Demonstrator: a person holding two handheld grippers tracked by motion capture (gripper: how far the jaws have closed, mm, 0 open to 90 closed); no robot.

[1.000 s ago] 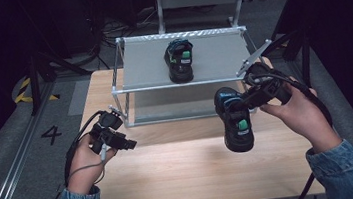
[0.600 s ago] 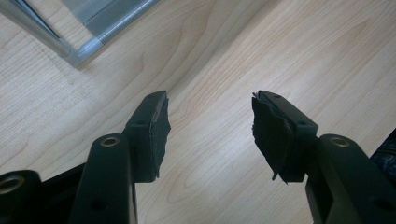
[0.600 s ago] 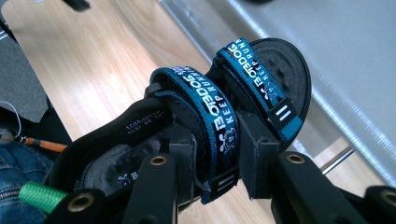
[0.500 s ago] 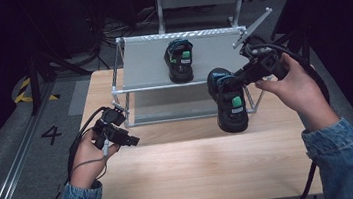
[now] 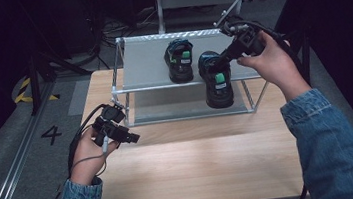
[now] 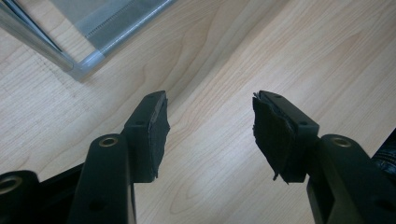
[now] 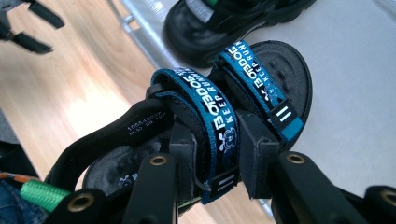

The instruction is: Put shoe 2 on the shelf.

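Black with blue straps, the sandal [image 7: 196,121] I hold by one strap in my right tool [image 7: 217,154] hangs at the front edge of the rack's [image 5: 145,68] top shelf, beside its mate [image 5: 180,61], while my left tool [image 6: 210,135] gapes empty above the wooden surface [image 5: 197,167].

My black tongs [image 7: 215,154] pinch a black sandal [image 7: 196,116] with white-lettered blue straps; its black twin [image 5: 179,61] sits left on the grey shelf [image 5: 145,68] above pale wood table [image 5: 197,162].
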